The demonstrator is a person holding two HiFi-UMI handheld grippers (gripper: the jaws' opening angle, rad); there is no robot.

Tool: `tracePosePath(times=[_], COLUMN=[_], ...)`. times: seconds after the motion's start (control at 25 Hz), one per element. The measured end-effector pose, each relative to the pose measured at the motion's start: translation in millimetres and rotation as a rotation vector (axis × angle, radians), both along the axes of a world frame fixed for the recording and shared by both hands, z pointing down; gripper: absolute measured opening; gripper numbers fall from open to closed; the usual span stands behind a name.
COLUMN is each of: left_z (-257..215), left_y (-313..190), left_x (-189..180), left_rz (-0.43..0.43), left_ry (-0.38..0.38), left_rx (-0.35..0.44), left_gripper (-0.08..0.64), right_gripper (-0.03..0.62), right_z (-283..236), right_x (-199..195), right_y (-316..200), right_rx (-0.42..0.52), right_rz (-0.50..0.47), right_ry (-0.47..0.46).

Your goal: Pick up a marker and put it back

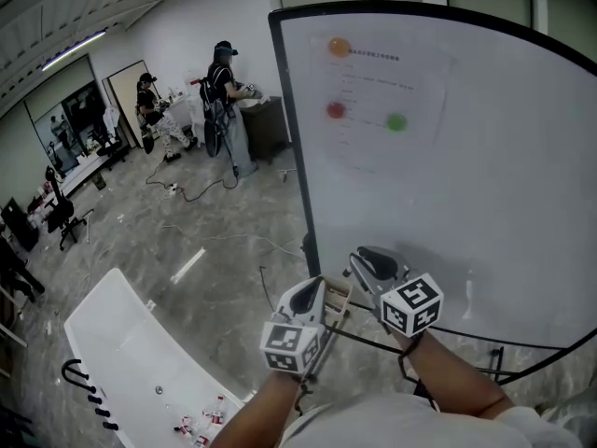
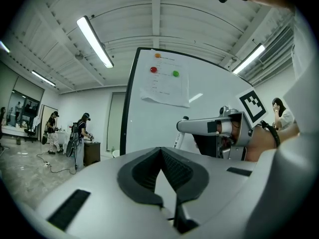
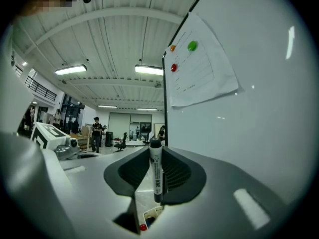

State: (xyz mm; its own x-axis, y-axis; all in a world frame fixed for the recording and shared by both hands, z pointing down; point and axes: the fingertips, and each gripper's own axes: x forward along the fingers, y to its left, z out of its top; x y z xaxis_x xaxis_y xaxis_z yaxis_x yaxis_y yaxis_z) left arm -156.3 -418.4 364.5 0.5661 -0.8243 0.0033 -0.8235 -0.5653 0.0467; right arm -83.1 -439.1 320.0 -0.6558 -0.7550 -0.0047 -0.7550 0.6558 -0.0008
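The right gripper (image 3: 156,152) has its jaws closed partway on a marker (image 3: 156,176), the dark pads pressing its white barrel from both sides. The marker runs lengthwise along the jaws, with its black cap poking out past the tips. It is held up close in front of the whiteboard (image 1: 466,203) without touching it. The left gripper (image 2: 160,151) sits just beside the right one, with its jaws together at the tips and nothing between them. A sheet of paper (image 1: 373,101) is pinned high on the board by 3 round magnets, 1 orange (image 1: 339,47), 1 red (image 1: 336,110) and 1 green (image 1: 396,122). Over to the left stands a long white table (image 1: 131,343), and further back 2 people (image 1: 224,101) are busy at another bench
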Motion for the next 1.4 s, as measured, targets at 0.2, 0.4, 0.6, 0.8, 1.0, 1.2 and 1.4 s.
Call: tracePosePath(times=[0.2, 0.4, 0.6, 0.8, 1.0, 1.2, 1.4], left_z=[0, 5, 22, 56, 101, 144, 171], left_y=[3, -1, -7, -14, -24, -29, -27], left_x=[-7, -19, -31, -42, -43, -49, -58], left_rz=[-0.007, -0.018, -0.052, -0.075, -0.082, -0.097, -0.111], left_ry=[0.011, 0.025, 0.008, 0.008, 0.000, -0.003, 0.010], left_rx=[0.000, -0.009, -0.027, -0.100, -0.184, -0.251, -0.309], left_gripper=[0.002, 0.002, 0.002, 0.002, 0.002, 0.002, 0.002], right_gripper=[0.077, 0.077, 0.077, 0.077, 0.077, 0.077, 0.078], right_z=[9, 25, 60, 108, 168, 228, 274], right_x=[-2, -10, -15, -22, -23, -27, -27], right_y=[1, -5, -22, -33, -48, -56, -57], right_rx=[-0.016, -0.055, -0.130, -0.220, -0.333, -0.422, -0.487], right_rz=[0.007, 0.000, -0.013, -0.028, -0.038, -0.044, -0.035], right_ry=[0.009, 0.021, 0.020, 0.013, 0.010, 0.017, 0.066])
